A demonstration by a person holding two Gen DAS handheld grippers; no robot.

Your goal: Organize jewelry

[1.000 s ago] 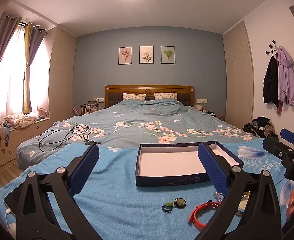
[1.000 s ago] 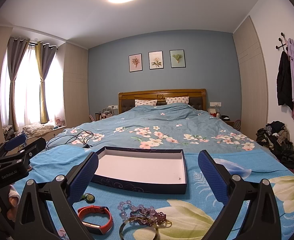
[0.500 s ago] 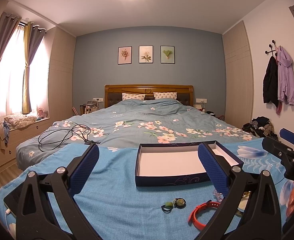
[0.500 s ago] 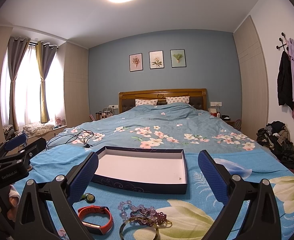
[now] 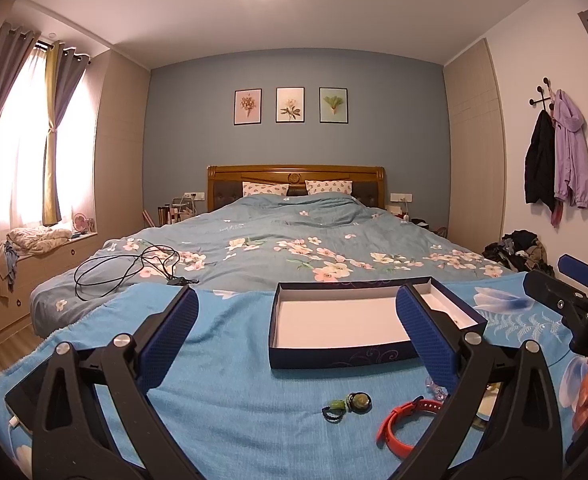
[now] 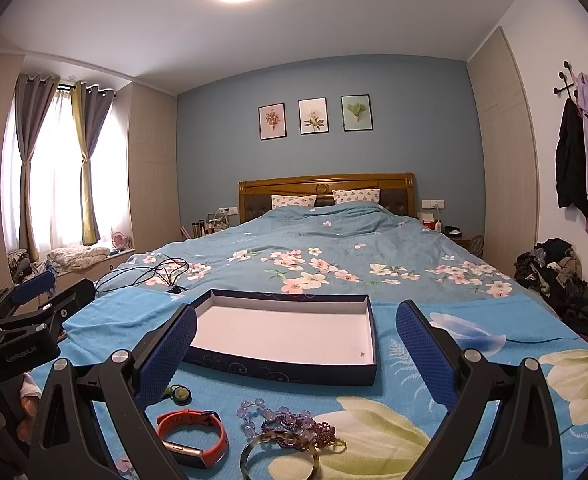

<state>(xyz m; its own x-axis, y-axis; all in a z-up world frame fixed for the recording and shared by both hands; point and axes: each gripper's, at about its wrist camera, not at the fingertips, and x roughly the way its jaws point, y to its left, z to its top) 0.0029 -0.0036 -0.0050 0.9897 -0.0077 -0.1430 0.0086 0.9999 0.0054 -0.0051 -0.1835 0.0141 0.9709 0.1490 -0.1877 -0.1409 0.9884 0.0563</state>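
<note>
An empty dark blue box [image 5: 345, 354] [image 6: 286, 364] with a white floor lies on a light blue cloth [image 5: 230, 412] at the foot of the bed. In front of it lie a red watch band [image 6: 192, 436] [image 5: 403, 420], a small green pendant [image 5: 347, 403] [image 6: 178, 394], purple bead bracelets [image 6: 286, 424] and a gold bangle [image 6: 280, 456]. My left gripper [image 5: 295, 340] hovers open to the left of the jewelry. My right gripper [image 6: 295, 346] hovers open over it. Neither holds anything.
A black cable [image 5: 130, 268] lies coiled on the floral duvet at the left. The other gripper shows at each view's edge [image 5: 581, 304] [image 6: 22, 328]. A pile of clothes [image 6: 557, 280] sits on the floor at the right. A phone [image 5: 26, 396] lies near the cloth's left corner.
</note>
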